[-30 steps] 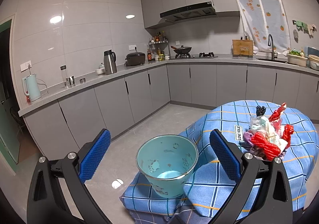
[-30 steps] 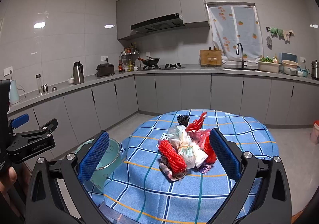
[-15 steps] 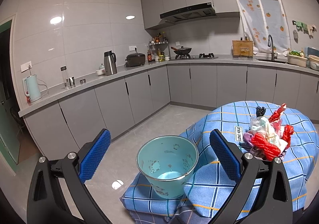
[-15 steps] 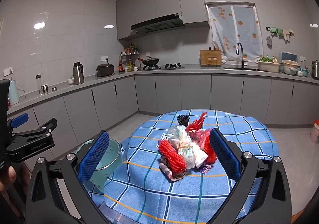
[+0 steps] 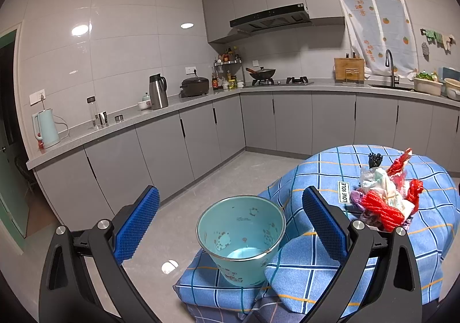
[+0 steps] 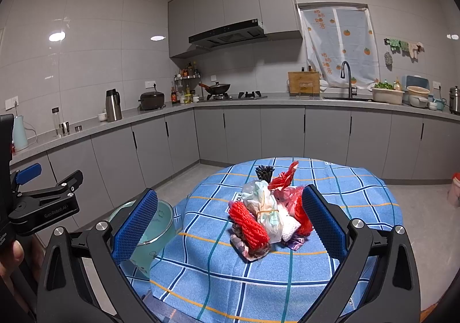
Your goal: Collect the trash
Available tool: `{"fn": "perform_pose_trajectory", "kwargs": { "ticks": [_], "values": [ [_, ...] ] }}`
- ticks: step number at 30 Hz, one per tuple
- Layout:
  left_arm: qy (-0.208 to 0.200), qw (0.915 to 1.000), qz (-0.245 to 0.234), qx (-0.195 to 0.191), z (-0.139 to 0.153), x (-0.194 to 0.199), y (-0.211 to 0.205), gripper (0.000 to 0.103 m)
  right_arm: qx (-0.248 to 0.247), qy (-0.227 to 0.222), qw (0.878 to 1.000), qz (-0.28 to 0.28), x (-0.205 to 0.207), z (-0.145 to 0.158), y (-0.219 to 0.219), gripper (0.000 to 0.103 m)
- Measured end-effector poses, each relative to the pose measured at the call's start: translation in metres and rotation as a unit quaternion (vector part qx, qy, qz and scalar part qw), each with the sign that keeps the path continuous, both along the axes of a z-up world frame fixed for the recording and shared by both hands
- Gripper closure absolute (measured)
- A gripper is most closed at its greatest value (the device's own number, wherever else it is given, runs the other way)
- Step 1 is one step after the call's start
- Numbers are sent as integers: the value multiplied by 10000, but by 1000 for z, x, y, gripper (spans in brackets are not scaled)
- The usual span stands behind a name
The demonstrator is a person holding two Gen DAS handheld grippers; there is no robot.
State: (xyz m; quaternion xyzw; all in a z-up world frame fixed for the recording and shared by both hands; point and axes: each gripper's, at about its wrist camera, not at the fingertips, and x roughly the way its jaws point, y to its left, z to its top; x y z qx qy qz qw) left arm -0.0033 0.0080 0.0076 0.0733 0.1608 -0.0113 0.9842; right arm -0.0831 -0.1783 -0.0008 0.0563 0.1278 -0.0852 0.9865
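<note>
A heap of trash (image 6: 266,215) lies on the middle of the table (image 6: 359,202). A bucket (image 5: 241,236) stands on a lower cloth-covered seat at the table's left edge, left of the heap. Behind the table a counter (image 6: 287,100) runs along the walls, bearing a stove (image 6: 238,96) at its corner, a kettle (image 6: 113,105) to the left and a sink tap (image 6: 346,78) to the right.

Bucket (image 5: 241,236) mouth open, nothing over it; tablecloth fold (image 5: 299,271) presses its right side. Trash heap (image 6: 266,215) mid-desk, bare cloth all round; black bundle (image 6: 264,173) just behind.
</note>
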Motion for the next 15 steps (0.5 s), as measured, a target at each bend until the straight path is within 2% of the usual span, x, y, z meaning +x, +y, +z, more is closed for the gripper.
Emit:
{"fn": "perform_pose_trajectory", "kwargs": {
  "ticks": [15],
  "values": [
    [-6, 10000, 3, -14, 0, -1, 0, 5, 2, -29, 10000, -6, -2, 1, 1, 4]
  ]
}}
